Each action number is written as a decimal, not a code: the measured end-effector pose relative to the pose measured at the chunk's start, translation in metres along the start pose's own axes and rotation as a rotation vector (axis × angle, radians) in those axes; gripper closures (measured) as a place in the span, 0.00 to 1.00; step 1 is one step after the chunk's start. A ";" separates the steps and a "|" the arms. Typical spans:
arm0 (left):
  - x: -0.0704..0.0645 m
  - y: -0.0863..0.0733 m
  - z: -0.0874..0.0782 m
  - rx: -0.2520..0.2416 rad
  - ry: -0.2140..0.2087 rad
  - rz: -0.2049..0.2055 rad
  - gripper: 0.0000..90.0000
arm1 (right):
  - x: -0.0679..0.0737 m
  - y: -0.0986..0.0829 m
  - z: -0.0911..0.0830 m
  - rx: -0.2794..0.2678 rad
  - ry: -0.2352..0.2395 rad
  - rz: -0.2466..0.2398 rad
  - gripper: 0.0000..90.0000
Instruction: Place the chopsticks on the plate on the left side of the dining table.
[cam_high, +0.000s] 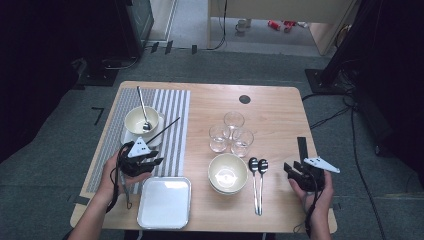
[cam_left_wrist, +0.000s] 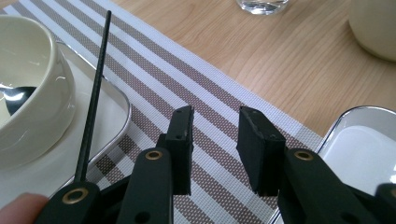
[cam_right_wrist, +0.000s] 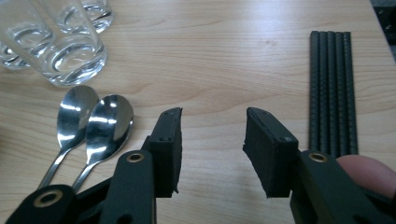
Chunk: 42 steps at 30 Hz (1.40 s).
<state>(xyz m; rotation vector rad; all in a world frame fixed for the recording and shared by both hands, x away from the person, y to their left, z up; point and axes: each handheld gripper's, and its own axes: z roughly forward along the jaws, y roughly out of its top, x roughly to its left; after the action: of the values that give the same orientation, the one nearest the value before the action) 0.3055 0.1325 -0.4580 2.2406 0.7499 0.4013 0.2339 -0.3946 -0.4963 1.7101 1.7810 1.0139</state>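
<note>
My left gripper (cam_high: 156, 159) (cam_left_wrist: 215, 116) hovers open over the striped placemat (cam_left_wrist: 196, 88), with nothing between its jaws. Just to its left a thin black chopstick (cam_left_wrist: 95, 88) (cam_high: 167, 127) leans on a white square plate (cam_left_wrist: 98, 130) that holds a cream bowl (cam_high: 141, 120) (cam_left_wrist: 32, 88) with a spoon (cam_high: 143, 107) in it. My right gripper (cam_high: 290, 168) (cam_right_wrist: 214, 116) is open above bare wood near the table's right front. Two metal spoons (cam_right_wrist: 91, 121) (cam_high: 258, 172) lie to its left, and a bundle of black chopsticks (cam_right_wrist: 331, 88) (cam_high: 301, 146) lies to its right.
A white rectangular tray (cam_high: 165, 202) (cam_left_wrist: 369, 140) sits at the front edge beside the placemat. Stacked cream bowls (cam_high: 227, 172) stand at the front centre, with three clear glasses (cam_high: 231, 132) (cam_right_wrist: 60, 46) behind them. A dark round hole (cam_high: 244, 99) marks the far side of the table.
</note>
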 end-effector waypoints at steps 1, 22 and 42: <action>0.000 0.000 0.000 0.002 0.000 0.000 0.74 | -0.001 0.000 -0.001 -0.002 -0.005 -0.002 0.65; 0.002 -0.004 0.003 0.007 -0.013 -0.010 0.73 | -0.032 -0.007 -0.007 -0.007 -0.171 0.033 0.83; 0.002 -0.006 0.006 0.025 -0.019 -0.005 0.73 | -0.032 -0.013 0.005 0.041 -0.186 0.016 0.91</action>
<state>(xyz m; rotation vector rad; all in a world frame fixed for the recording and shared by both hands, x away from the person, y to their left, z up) 0.3077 0.1339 -0.4670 2.2626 0.7542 0.3697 0.2331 -0.4248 -0.5145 1.7837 1.6820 0.8009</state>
